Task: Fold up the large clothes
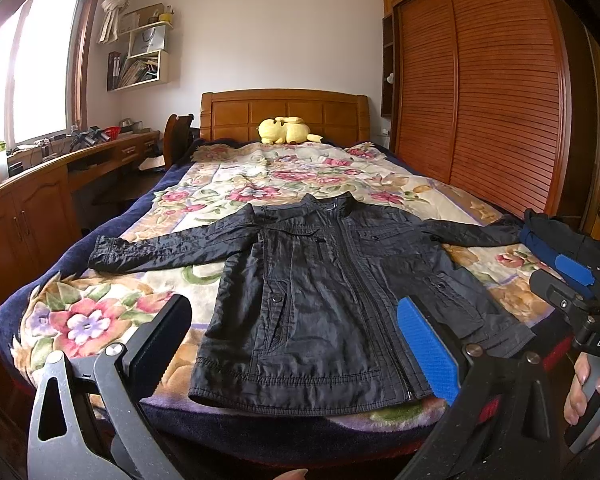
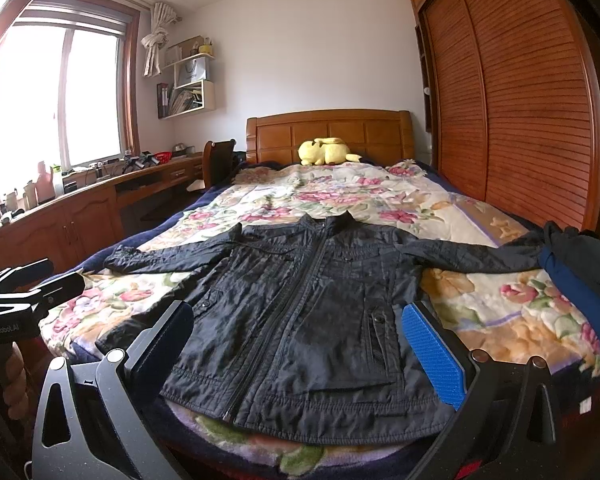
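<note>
A black zip jacket (image 1: 316, 296) lies flat, front up, on the floral blanket (image 1: 100, 312), sleeves spread left and right, hem toward me. It also shows in the right wrist view (image 2: 300, 312). My left gripper (image 1: 296, 344) is open and empty, held above the hem near the bed's foot. My right gripper (image 2: 300, 356) is open and empty, over the hem too; it also shows in the left wrist view (image 1: 568, 280) at the right edge. The left gripper shows in the right wrist view (image 2: 36, 280) at the left.
A pile of dark and blue clothes (image 2: 580, 272) sits at the bed's right edge on the jacket's sleeve end. A yellow plush toy (image 1: 286, 130) lies by the headboard. A wooden wardrobe (image 1: 480, 92) stands right, a desk (image 1: 60, 168) left.
</note>
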Motion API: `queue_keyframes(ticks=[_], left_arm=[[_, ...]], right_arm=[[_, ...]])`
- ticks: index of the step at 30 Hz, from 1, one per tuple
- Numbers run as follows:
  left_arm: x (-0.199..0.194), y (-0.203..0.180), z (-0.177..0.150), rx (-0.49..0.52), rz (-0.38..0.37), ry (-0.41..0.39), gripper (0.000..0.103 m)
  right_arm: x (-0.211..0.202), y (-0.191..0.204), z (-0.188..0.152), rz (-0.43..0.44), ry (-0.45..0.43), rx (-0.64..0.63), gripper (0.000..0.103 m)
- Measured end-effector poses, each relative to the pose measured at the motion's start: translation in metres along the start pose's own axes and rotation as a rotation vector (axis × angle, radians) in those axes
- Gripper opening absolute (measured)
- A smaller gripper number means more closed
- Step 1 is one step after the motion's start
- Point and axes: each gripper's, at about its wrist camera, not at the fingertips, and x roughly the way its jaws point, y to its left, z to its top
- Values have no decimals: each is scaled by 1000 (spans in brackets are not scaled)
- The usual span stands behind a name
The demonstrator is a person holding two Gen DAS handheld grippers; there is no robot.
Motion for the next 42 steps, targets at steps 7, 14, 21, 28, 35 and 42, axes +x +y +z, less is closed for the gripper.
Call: queue_keyframes(ticks=[7,14,21,28,35,42], left_arm=[[0,0,1,0,-1,1,103],[1,0,0,0,0,-2,103],[0,0,1,-3,-2,-4,103],[-1,0,2,-3,-2,-5,103],[-1,0,1,-2,-2,-7,103],[-3,1,5,0,2,-10,103]], right_arm=[[0,0,-1,1,2,0,103],[0,0,-1,1,3,0,103],[0,0,-1,0,3,-1,103],[-1,1,-1,2,1,0,103],[-2,2,-1,3,-1,-2,103],[-2,3,0,3,-3,-5,103]])
